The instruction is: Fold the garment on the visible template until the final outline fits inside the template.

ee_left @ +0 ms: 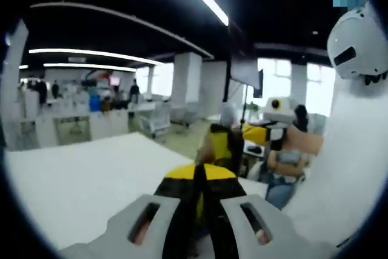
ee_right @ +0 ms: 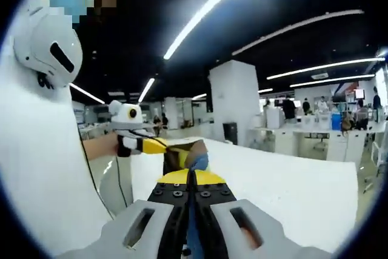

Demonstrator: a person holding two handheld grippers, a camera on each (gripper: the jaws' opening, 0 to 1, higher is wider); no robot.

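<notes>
Both grippers hold the garment up above the white table (ee_left: 79,174). In the left gripper view my left gripper (ee_left: 200,177) is shut, with dark and yellowish cloth of the garment (ee_left: 219,142) running out from between its yellow tips. My right gripper (ee_left: 259,133) reaches in from the right, held by a hand, its yellow jaws at the cloth. In the right gripper view my right gripper (ee_right: 191,178) is shut on a blue and brown fold of the garment (ee_right: 195,158). Across from it my left gripper (ee_right: 159,146) grips the same bundle.
The person in a white top (ee_right: 42,168) stands close beside the table (ee_right: 291,186), with a white device (ee_left: 357,43) on the chest. Behind are white pillars (ee_right: 233,98), desks and several people far off.
</notes>
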